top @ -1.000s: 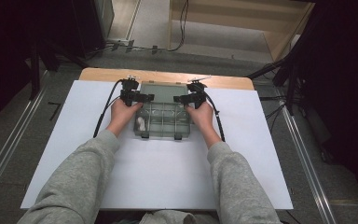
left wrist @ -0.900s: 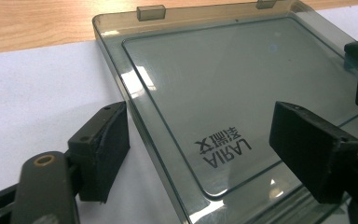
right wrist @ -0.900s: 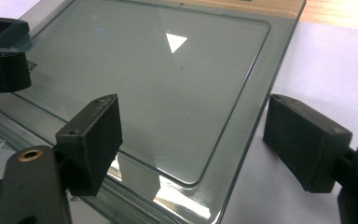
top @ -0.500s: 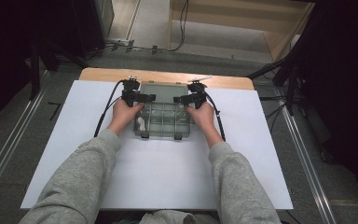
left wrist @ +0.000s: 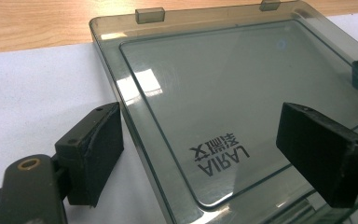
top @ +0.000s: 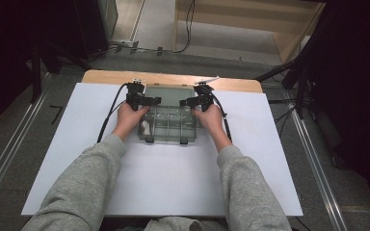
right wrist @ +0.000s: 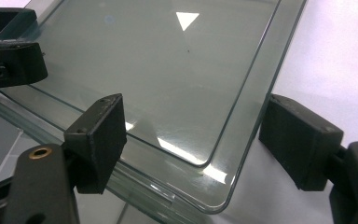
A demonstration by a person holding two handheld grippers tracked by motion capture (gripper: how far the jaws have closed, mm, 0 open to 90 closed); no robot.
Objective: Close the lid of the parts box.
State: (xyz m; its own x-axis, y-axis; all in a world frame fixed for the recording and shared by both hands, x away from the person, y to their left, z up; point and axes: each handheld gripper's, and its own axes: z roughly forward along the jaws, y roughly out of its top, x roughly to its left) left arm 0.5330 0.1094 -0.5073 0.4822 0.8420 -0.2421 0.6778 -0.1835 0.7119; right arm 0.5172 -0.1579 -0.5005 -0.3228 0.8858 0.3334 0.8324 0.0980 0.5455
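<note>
A clear compartment box (top: 168, 124) lies on the white table sheet (top: 77, 159) with its tinted lid (top: 169, 92) swung open and flat behind it. My left gripper (top: 150, 101) is open at the lid's left side. In the left gripper view the left gripper (left wrist: 209, 154) has one jaw on the sheet and the other over the lid (left wrist: 242, 84), near printed lettering (left wrist: 219, 154). My right gripper (top: 189, 102) is open at the lid's right side. In the right gripper view the right gripper (right wrist: 203, 140) straddles the edge of the lid (right wrist: 144, 60) by a rounded corner.
A small white item (top: 145, 127) sits in the box's left compartment. Two dark latches (top: 149, 139) are on the box's near edge. A wooden table edge (top: 106, 77) runs behind the sheet. Wide bare sheet lies on both sides and in front. Cables trail from each gripper.
</note>
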